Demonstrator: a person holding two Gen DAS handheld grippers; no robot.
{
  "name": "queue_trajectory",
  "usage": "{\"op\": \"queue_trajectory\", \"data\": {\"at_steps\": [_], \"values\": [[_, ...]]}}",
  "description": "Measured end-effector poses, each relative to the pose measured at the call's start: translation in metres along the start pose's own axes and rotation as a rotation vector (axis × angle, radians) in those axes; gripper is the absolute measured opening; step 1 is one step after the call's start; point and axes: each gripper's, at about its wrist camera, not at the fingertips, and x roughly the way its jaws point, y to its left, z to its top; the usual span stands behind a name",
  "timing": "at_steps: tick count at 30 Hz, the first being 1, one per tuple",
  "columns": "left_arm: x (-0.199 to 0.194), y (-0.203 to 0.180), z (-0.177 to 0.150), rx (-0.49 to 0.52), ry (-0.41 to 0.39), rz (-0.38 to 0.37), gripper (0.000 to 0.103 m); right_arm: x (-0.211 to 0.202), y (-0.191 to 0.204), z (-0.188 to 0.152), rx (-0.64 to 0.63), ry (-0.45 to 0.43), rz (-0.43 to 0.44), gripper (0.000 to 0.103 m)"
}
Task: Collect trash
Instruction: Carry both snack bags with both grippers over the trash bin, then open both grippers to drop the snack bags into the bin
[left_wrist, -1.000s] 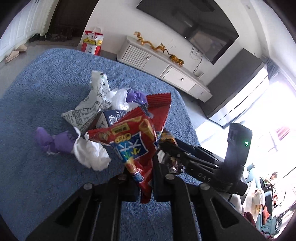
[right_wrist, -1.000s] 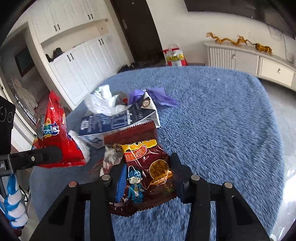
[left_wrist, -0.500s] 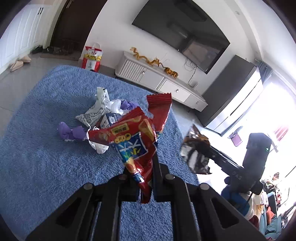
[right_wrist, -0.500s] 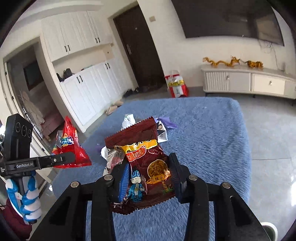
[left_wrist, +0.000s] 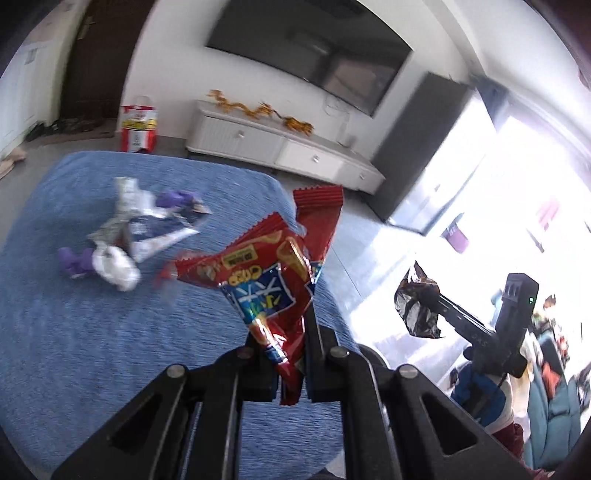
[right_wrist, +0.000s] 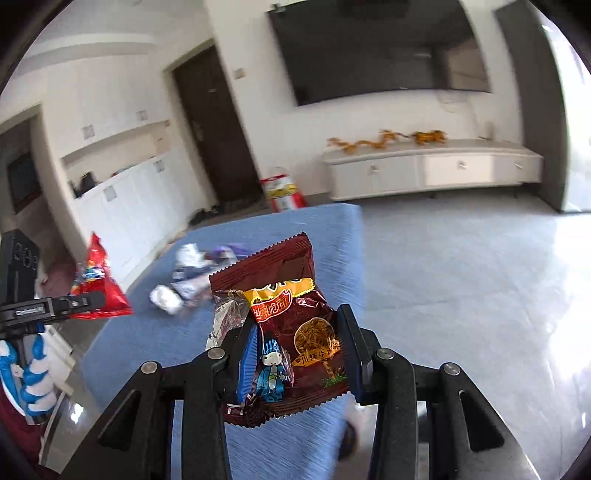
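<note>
left gripper (left_wrist: 290, 363): pinched tight on the red snack wrapper (left_wrist: 266, 280), held up above the rug.
right gripper (right_wrist: 297, 354): closed around the brown noodle packet (right_wrist: 291, 325), also raised.
blue rug (left_wrist: 74, 325): below both.
leftover pile (left_wrist: 122, 236): paper and purple scraps lie farther back on the rug.
step: carrying two pieces off, likely; no bin in view, so the next move calls for finding one.
</note>
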Motion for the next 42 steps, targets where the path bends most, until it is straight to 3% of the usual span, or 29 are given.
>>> {"op": "queue_trajectory", "data": {"at_steps": [10,16,24,28,32,33,42], "values": [[0.107,-0.106,-0.022,0.201,0.233,-0.081,0.009,0.003,-0.110,-0.073,0.140,0.116,-0.216,0.040],[0.181,-0.168,-0.051,0.306,0.397,-0.123,0.009,0.016,-0.163,-0.120,0.248,0.207,-0.275,0.041],[0.269,-0.211,-0.089,0.347,0.561,-0.118,0.010,0.039,-0.202,-0.157,0.311,0.295,-0.319,0.044],[0.293,-0.211,-0.099,0.328,0.599,-0.117,0.015,0.046,-0.214,-0.171,0.334,0.331,-0.346,0.049],[0.307,-0.208,-0.106,0.273,0.622,-0.133,0.041,0.049,-0.217,-0.182,0.351,0.353,-0.358,0.052],[0.308,-0.207,-0.106,0.263,0.623,-0.140,0.043,0.048,-0.219,-0.184,0.353,0.357,-0.361,0.052],[0.287,-0.202,-0.098,0.279,0.587,-0.167,0.043,0.043,-0.216,-0.179,0.360,0.339,-0.381,0.055]]}}
